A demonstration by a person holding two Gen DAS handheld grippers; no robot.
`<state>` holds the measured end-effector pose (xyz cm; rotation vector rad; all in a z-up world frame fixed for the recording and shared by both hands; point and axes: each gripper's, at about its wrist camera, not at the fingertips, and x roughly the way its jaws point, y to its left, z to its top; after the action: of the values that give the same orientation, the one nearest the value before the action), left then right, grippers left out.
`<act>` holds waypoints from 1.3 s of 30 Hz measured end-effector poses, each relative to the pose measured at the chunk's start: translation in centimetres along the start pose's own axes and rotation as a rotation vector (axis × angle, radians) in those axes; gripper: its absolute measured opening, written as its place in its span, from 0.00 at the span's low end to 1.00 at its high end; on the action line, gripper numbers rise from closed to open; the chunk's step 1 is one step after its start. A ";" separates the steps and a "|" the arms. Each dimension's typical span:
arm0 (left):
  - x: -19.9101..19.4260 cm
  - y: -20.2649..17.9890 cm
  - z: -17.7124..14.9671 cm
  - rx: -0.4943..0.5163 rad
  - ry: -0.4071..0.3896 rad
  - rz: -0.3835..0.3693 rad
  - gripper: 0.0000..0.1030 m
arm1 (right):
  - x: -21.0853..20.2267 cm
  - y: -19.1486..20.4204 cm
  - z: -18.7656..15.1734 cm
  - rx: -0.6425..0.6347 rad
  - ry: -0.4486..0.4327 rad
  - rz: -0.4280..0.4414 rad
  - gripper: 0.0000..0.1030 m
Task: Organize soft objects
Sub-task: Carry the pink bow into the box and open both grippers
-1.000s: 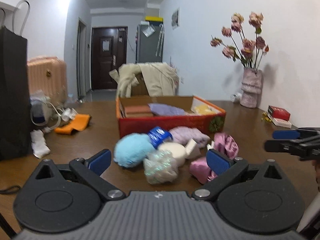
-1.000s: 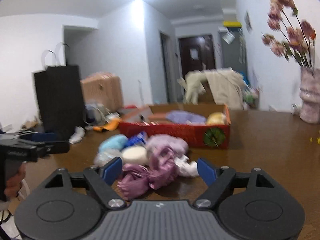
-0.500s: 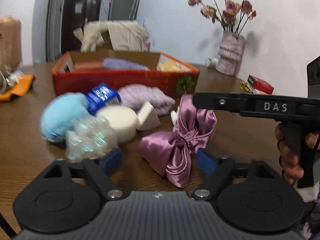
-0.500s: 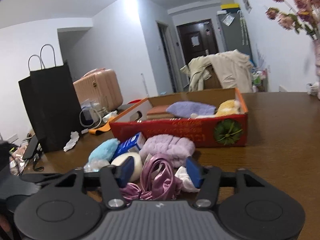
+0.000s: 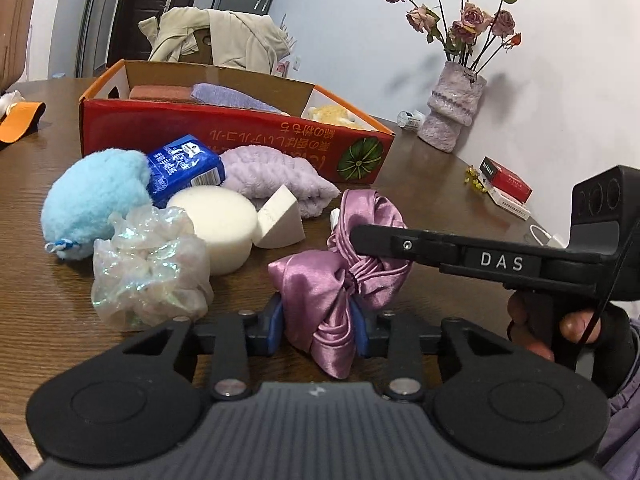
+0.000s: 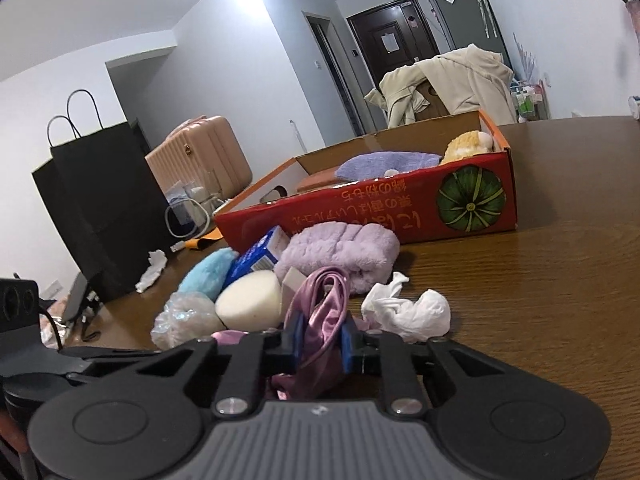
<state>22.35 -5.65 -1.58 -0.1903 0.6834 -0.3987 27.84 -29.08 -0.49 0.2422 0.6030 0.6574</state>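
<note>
pink suitcase (image 5: pixel 14 28) cut by left edge, box (image 5: pixel 224 128) contents partly hidden behind its wall

Vase of dried roses (image 5: pixel 456 120) by the wall; black paper bag (image 6: pixel 100 216); perhaps a pink suitcase (image 6: pixel 200 160) behind.

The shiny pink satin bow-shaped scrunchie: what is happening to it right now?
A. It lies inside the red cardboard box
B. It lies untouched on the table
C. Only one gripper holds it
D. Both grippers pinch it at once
D: the left gripper and the right gripper are each closed on the shiny pink satin bow-shaped scrunchie, at opposite ends.
</note>
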 end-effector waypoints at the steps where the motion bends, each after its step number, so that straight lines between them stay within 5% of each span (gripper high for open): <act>1: 0.0 -0.1 0.0 0.002 0.001 0.003 0.32 | 0.0 0.0 0.0 0.003 -0.002 0.005 0.16; 10: -2.7 -1.1 0.7 -0.001 -0.060 -0.028 0.28 | -2.7 1.9 1.2 -0.025 -0.047 0.067 0.06; 15: -4.9 -1.8 2.3 0.010 -0.157 -0.068 0.27 | -3.5 1.9 2.7 0.030 -0.057 0.071 0.05; 22: -4.1 -3.2 9.1 0.108 -0.205 -0.128 0.25 | -4.9 1.0 7.6 0.010 -0.163 0.059 0.05; 26: -0.7 -2.4 16.0 0.131 -0.211 -0.155 0.25 | -3.1 -0.8 13.5 -0.021 -0.186 0.036 0.05; 31: 7.7 0.0 24.2 0.099 -0.110 -0.148 0.25 | 2.9 -4.6 20.4 -0.022 -0.151 -0.062 0.05; 39: 21.2 5.1 28.4 -0.021 0.024 -0.018 0.33 | 16.0 -11.2 25.0 -0.010 0.014 -0.256 0.08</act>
<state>57.14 -8.74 6.34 -0.2119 0.7100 -0.4114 58.42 -28.17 8.06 0.1476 0.6320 0.4153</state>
